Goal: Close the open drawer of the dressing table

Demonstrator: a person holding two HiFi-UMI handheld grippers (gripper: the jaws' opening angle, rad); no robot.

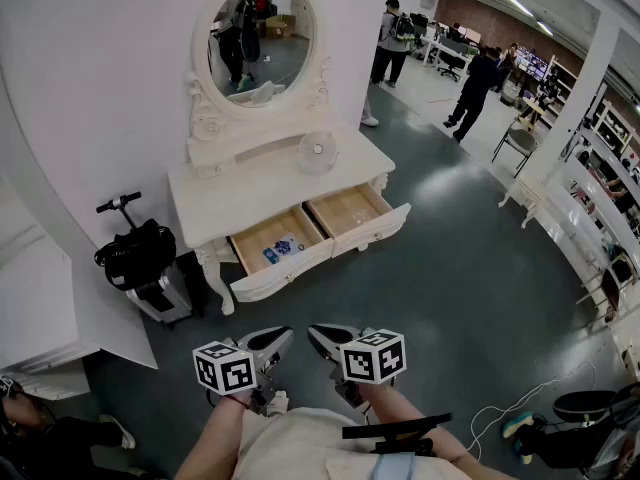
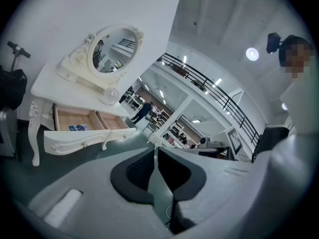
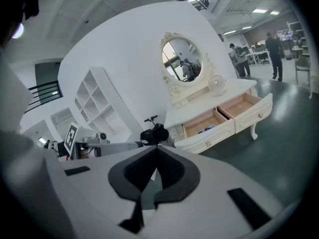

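Note:
The white dressing table with an oval mirror stands against the wall, a few steps ahead of me. Both of its drawers are pulled out. The left drawer holds a small blue packet; the right drawer looks bare inside. The same two drawers show in the left gripper view and in the right gripper view. My left gripper and right gripper hang side by side low in the head view, well short of the table. Each is shut with nothing between the jaws.
A scooter with a black bag and a silver suitcase stand left of the table. A small round fan sits on the tabletop. Several people stand far back right, near a chair. A white cable lies on the floor.

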